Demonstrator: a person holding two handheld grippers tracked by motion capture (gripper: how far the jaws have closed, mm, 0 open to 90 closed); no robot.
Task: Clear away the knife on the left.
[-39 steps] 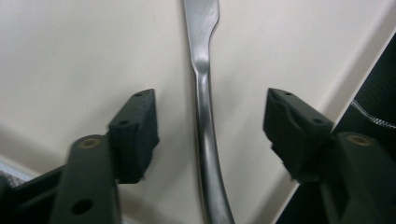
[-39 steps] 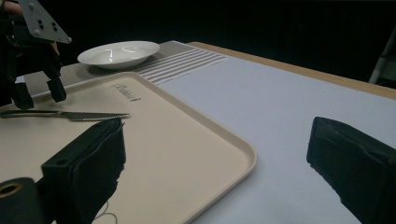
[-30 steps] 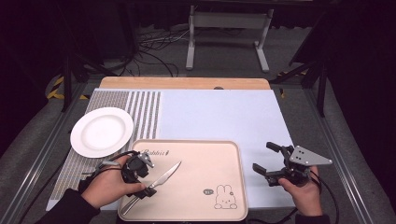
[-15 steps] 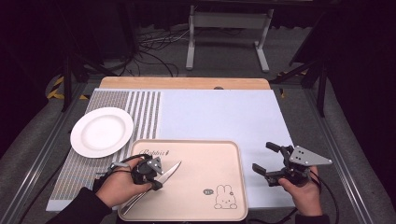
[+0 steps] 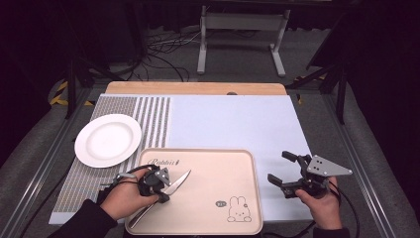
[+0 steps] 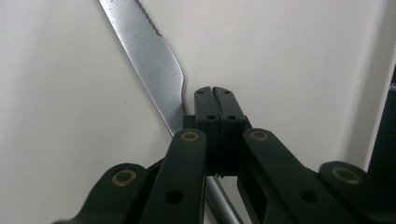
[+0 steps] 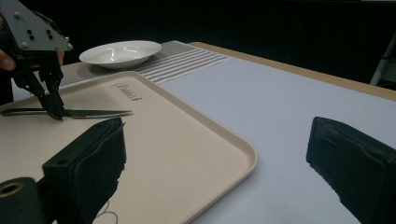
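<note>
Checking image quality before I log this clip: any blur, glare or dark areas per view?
High view: table evenly lit, surroundings nearly black, slightly soft. Left gripper view: the knife blade is sharp with a mild sheen, near linkage soft. Right gripper view: its own jaws blurred in the foreground, the tray and plate clear, background black.

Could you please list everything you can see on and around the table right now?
Tray: one, beige, with a rabbit drawing, at the table's near edge.
Knife: one, silver, serrated, on the tray's left part.
Plate: one, white, on the striped mat left of the tray.
Striped mat: one, grey and white, on the table's left side.
Table: one, pale blue top with a wooden far edge.
Metal stand: one, grey, on the floor beyond the table.
Left claw: black, shut on the knife.
Right claw: black, open, above the table right of the tray.
</note>
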